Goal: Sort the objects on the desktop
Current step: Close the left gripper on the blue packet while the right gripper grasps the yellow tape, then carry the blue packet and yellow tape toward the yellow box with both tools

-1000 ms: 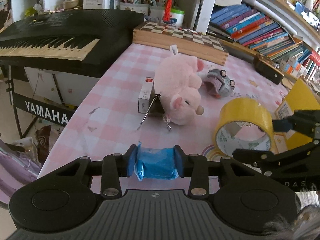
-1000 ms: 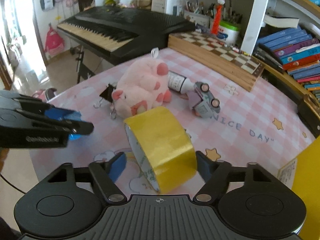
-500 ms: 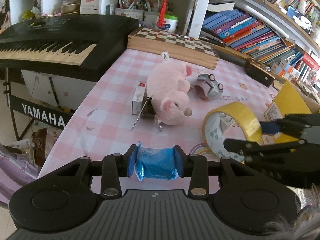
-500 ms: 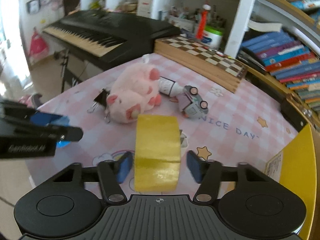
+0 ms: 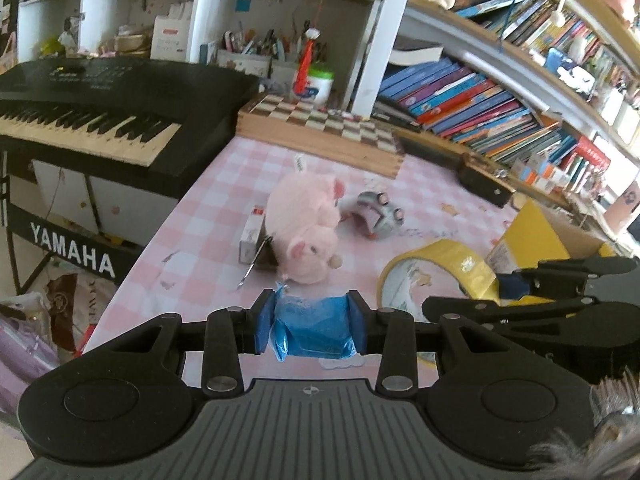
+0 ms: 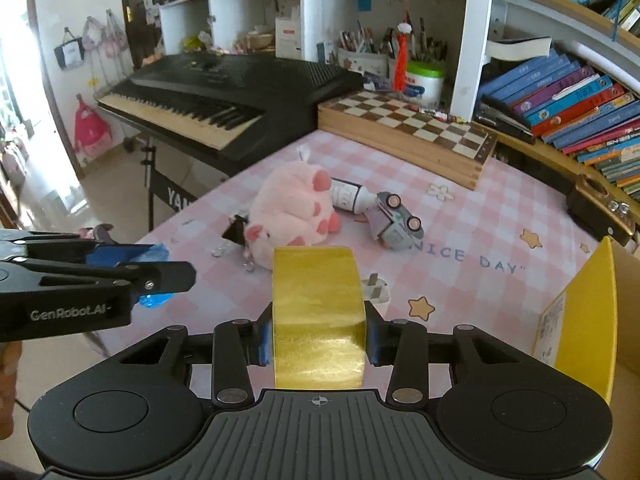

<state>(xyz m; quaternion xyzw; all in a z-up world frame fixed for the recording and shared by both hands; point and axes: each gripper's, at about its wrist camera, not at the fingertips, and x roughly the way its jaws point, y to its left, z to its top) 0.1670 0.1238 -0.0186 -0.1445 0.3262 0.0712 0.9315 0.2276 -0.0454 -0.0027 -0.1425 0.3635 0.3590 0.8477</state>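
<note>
The glossy yellow tape roll [image 6: 318, 318], a wide hollow cylinder, is clamped in my right hand-held gripper [image 6: 318, 338], now lifted off the pink checked worktop [image 6: 472, 240]; a second ago it stood there unclamped. My left hand-held gripper [image 5: 311, 328] still pinches a crinkly blue packet [image 5: 314, 332] near the fuzzy pink plush pig [image 5: 306, 228].

Left tongs [image 5: 311, 328] and right tongs [image 6: 318, 336] both clamped, held side by side.

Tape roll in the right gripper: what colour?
Yellow; the tape roll shows best in the right wrist view.
</note>
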